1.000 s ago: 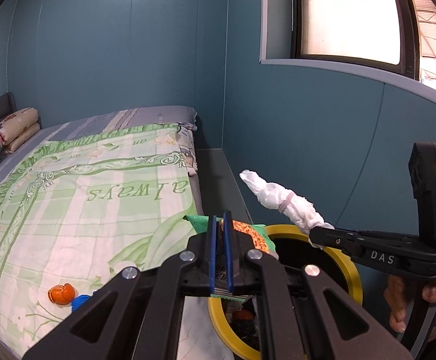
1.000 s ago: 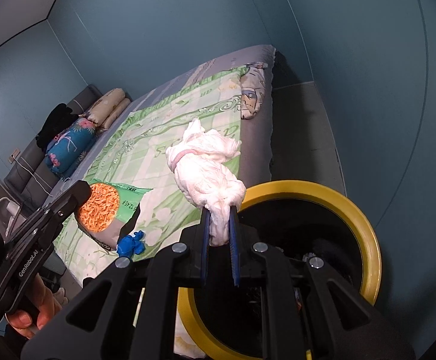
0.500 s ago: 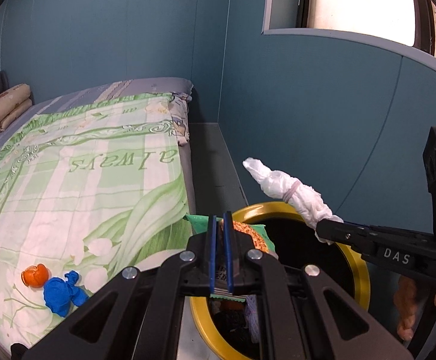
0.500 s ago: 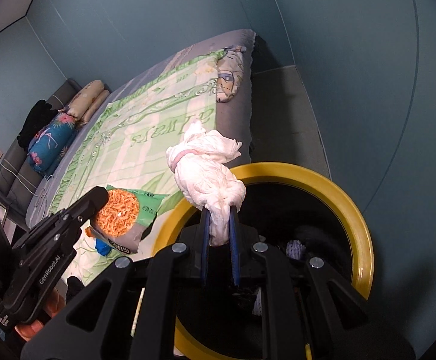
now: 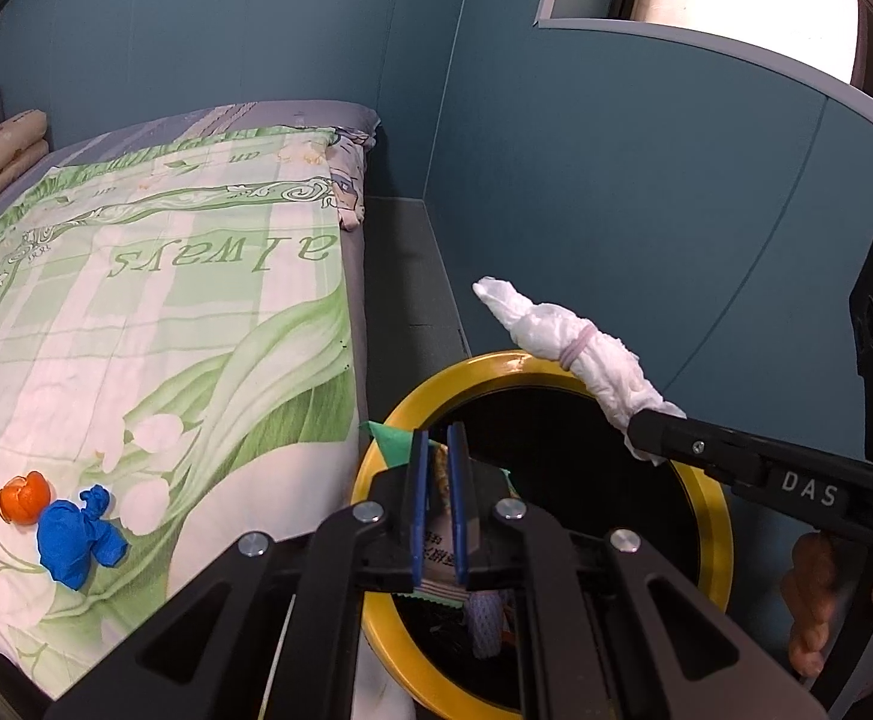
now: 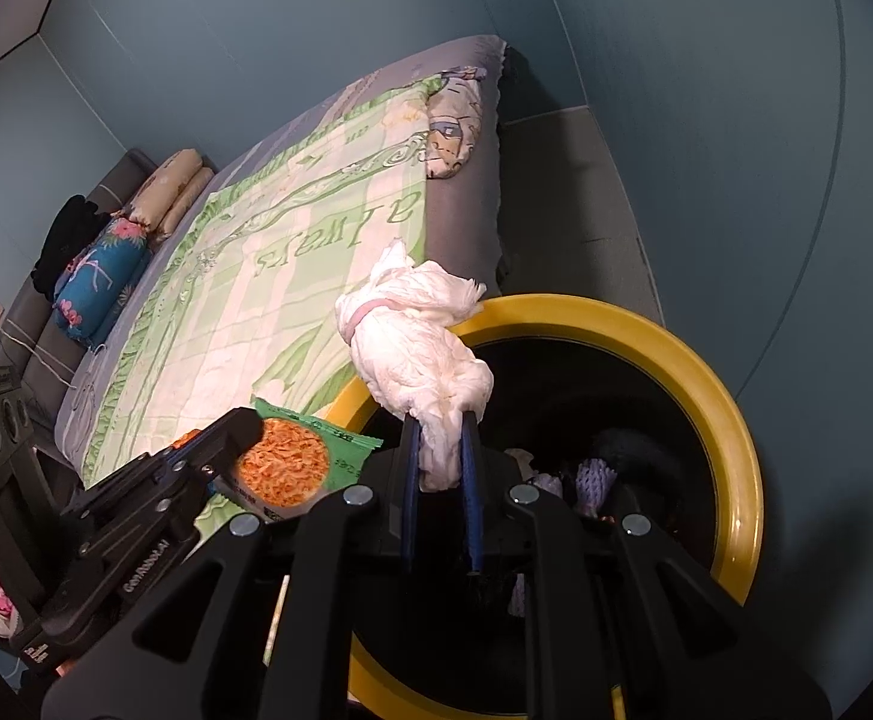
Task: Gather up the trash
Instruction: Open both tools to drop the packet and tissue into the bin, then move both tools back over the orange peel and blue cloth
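Both hands dropped lower over the last sec, closing in on the bin point(image 5: 709, 534) w/ the yellow rim, on the floor just right of the bed point(image 5: 154, 312). Bin mouth now much larger in both views than a sec ago; bed pushed off to the left.

Left claw point(image 5: 439, 498) nearly fully closed, clamped on the green snack packet point(image 6: 292, 462) w/ the orange picture. Packet sat over the near-left part of the rim, partly above the dark opening. Grip unchanged across the sec.

Right claw point(image 6: 441, 468) pinched on the lower end of the white tissue wad point(image 6: 418, 354), tied w/ a pale pink band. Blue fingers looked a touch wider apart than half a sec back, but the wad was still between them and not yet falling. Wad stuck up and leaned over the far-left rim, bulk above the opening.

Meaning for the task: both pieces brought to drop position, neither released yet. Prob. next step: open both claws so the stuff falls in. Packet risk: part of it hung outside the rim, so could catch the edge or slide down outside unless moved further right.

Inside the bin: some pale rubbish already visible at the bottom. Left on the bed, near-left: blue crumpled glove or wrapper point(image 5: 76, 540) touching an orange peel bit point(image 5: 22, 498); still to collect.
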